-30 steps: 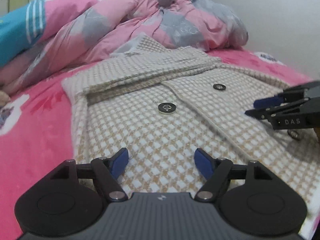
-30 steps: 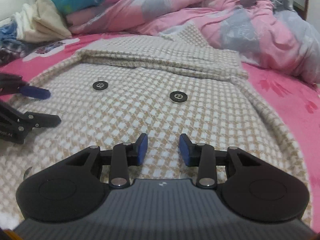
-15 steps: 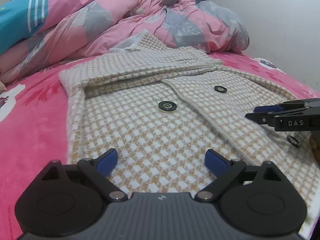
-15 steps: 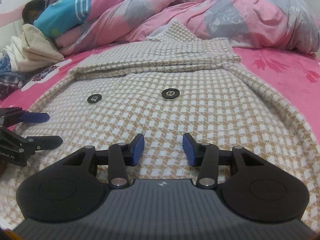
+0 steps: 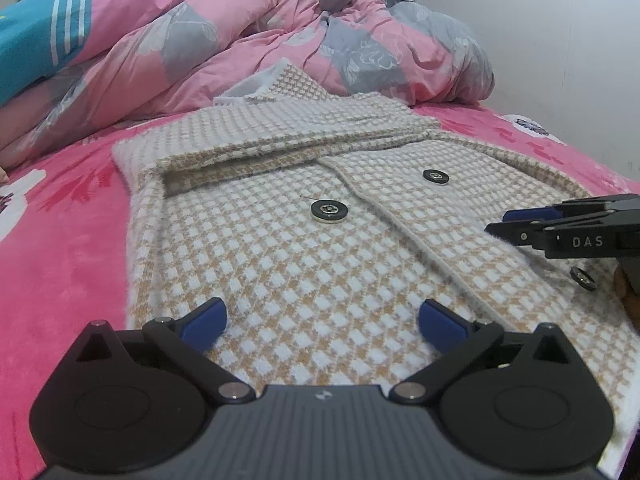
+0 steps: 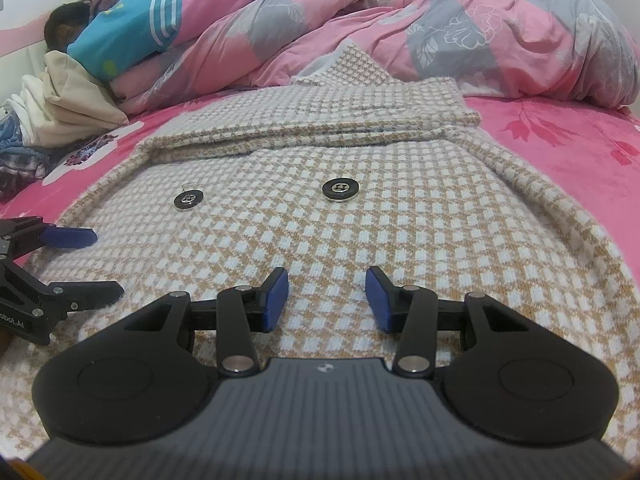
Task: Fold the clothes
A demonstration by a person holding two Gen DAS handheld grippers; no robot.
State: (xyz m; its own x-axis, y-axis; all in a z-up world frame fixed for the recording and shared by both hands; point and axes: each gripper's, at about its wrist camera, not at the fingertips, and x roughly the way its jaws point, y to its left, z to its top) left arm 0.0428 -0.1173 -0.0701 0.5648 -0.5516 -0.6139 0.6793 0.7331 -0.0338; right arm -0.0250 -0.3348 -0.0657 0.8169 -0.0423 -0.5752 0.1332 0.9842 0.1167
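Note:
A beige and white checked knit jacket [image 5: 320,264] with black buttons [image 5: 329,211] lies flat on a pink bed, its sleeves folded across the far part. It also shows in the right wrist view [image 6: 400,216]. My left gripper [image 5: 322,320] is open and empty, low over the jacket's near hem on its left side. My right gripper [image 6: 327,300] is open and empty over the near hem on the right side. Each gripper shows in the other's view: the right one [image 5: 516,222] and the left one [image 6: 92,264].
A rumpled pink and grey duvet [image 5: 280,48] is heaped behind the jacket. A pile of cream and blue clothes [image 6: 48,108] lies at the far left. The pink bedsheet [image 5: 60,248] flanks the jacket. A white wall [image 5: 560,40] stands at the right.
My left gripper has opened wider and both grippers have drawn back toward the jacket's near hem. The jacket has not moved.

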